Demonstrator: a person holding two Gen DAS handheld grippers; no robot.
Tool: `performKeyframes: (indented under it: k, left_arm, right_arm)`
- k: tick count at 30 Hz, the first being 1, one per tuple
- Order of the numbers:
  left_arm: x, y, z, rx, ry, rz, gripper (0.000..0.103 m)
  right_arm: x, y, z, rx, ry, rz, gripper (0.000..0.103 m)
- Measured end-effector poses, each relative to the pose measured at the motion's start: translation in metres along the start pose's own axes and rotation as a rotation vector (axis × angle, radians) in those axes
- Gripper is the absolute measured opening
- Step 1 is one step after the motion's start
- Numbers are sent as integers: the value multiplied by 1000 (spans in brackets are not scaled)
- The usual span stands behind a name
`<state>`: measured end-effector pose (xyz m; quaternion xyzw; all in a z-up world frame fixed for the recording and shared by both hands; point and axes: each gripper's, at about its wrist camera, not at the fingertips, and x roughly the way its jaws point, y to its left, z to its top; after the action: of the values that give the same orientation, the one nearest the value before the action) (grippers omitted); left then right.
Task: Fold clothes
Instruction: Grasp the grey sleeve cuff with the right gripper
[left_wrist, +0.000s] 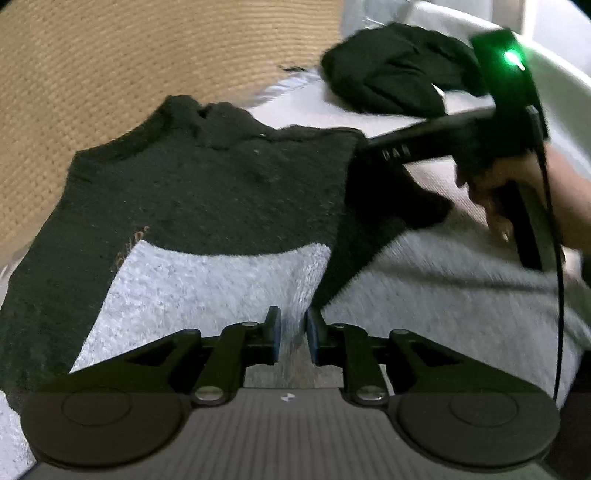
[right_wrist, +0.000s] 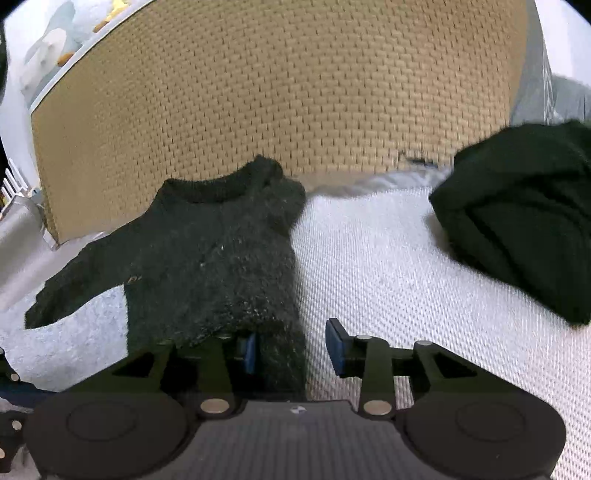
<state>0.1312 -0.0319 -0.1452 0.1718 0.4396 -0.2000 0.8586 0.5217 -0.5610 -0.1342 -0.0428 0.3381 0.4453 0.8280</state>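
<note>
A dark green sweater lies spread flat on a bed covered with a white textured blanket, its collar at twelve o'clock toward a woven tan headboard. In the left wrist view one sleeve runs down toward eight o'clock, and the other side of the sweater drops as a dark strip toward five o'clock, ending close to the left gripper. That gripper's fingers stand a little apart with only blanket between their blue pads; nothing is clamped.

At two o'clock in the same view a hand holds the right gripper by its handle, a green light glowing on top, its front end over the sweater's shoulder.

From the right wrist view, the right gripper has its fingers apart. The sweater's fuzzy edge lies between them, against the left pad, while the right pad sits clear over the blanket; the pads do not clamp the cloth.

A second dark garment, bunched into a heap, lies on the blanket at two o'clock, well apart from the sweater.
</note>
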Motion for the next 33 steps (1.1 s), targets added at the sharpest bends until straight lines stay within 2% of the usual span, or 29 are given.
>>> performKeyframes:
  k: [3,7,9,12,15,18,22,26,30,33]
  left_arm:
    - [-14,3,-13,61,-8,29,24]
    - [-25,19,-26,83,40,62,25]
    - [-29,33,-31,65,57,85,28]
    - [-40,57,-36,14,41,124,30]
    - [-49,85,-42,-62,49,116,31]
    - [-57,101,-50,-49,92,81,39]
    - [-63,121,-68,-30,144,77,39]
    - [-74,141,-87,-92,136,45,43]
    - [-81,154,-102,-133,126,-3,47]
    - [-83,162,-112,-158,127,-36,48]
  right_arm:
    - [-11,2,-7,-27,17,4,40]
    - [-25,9,-14,-85,-8,-35,40]
    - [-30,20,-19,-151,-17,-85,40]
    - [-44,39,-29,-227,-66,-169,41]
    - [-65,57,-40,-267,-145,-191,40]
    - [-78,74,-46,-314,-158,-99,40]
    - [-78,98,-53,-352,-96,0,40]
    - [-71,127,-66,-406,-36,119,40]
    - [-59,169,-83,-537,-10,186,40]
    - [-52,191,-92,-549,56,274,40]
